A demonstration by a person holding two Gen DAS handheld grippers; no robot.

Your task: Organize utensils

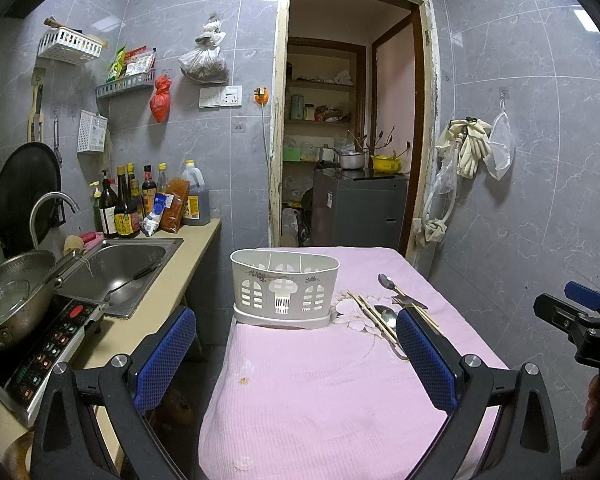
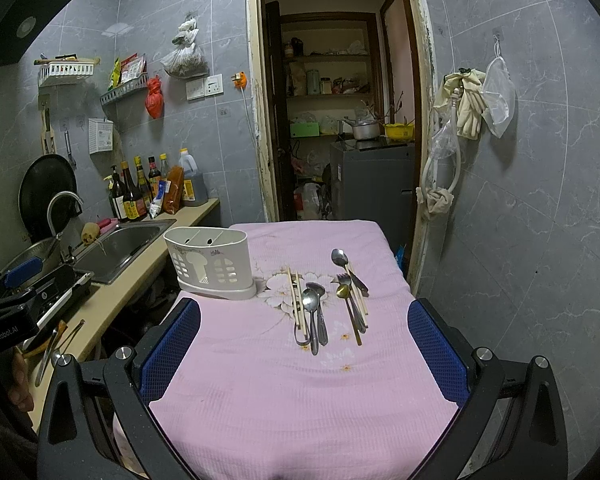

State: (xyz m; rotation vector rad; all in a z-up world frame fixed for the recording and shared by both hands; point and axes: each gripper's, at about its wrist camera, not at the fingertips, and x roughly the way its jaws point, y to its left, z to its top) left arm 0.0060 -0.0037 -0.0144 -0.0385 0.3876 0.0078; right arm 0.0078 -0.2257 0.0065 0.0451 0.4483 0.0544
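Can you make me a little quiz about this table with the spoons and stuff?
1. True or false: the white holder already has spoons in it.
2. What colour is the cloth on the table?
3. The chopsticks lie: A) inside the holder B) on the cloth beside the spoons C) in the sink

Key: 1 false, its visible compartments look empty. 2 pink. 3 B.

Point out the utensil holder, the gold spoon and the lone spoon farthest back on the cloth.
utensil holder (image 2: 216,264): right wrist view, front wall.
gold spoon (image 2: 343,290): right wrist view, bowl.
lone spoon (image 2: 339,257): right wrist view, bowl.
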